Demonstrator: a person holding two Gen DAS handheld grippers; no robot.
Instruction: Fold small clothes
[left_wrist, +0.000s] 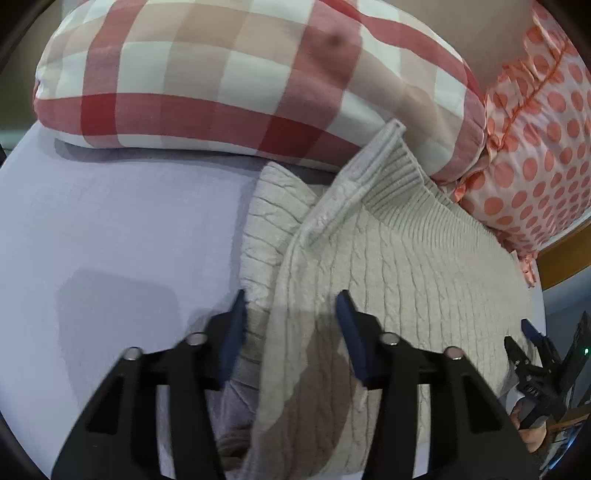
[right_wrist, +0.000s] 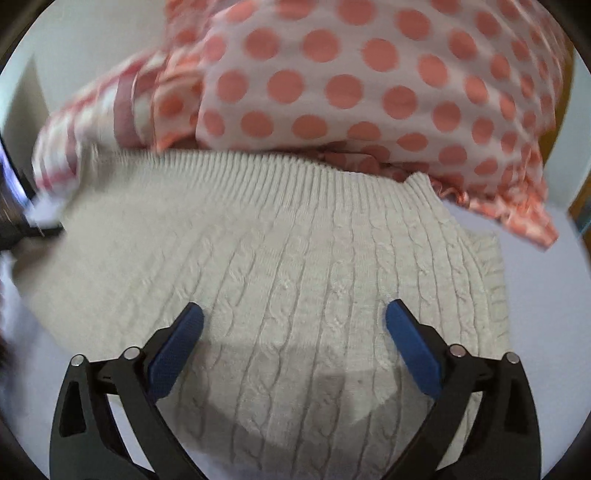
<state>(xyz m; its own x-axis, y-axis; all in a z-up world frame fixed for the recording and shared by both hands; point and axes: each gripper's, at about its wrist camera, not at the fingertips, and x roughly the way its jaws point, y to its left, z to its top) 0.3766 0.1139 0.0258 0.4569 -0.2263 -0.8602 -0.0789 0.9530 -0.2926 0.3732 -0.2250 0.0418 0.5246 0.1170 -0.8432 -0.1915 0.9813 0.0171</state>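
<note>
Left claw: your left gripper (left_wrist: 291, 310) stands with its fingers spread apart, gripping nothing, over the near left edge of the sweater (left_wrist: 388, 258).
Right claw: your right gripper (right_wrist: 295, 321) is spread wide too, empty, above the sweater's (right_wrist: 295, 240) middle; it also shows at the right edge of the left camera (left_wrist: 532, 334).
Sweater position: it lies flat on the sheet (left_wrist: 110, 221), ribbed hem toward the pillows, one side folded over itself so a raised seam runs between your left fingers.
Sweater material: cream cable knit, thick ropes running lengthwise, with a ribbed band (right_wrist: 280, 177) at the far edge.
Sheet: pale lilac, smooth, lightly woven.
Pillows: a plump red, beige and white checked pillow (left_wrist: 221, 81) touches the sweater's far corner; just beside it sits a white pillow with coral dots (right_wrist: 351, 85) and a frilled edge, overlapping the ribbed band.
</note>
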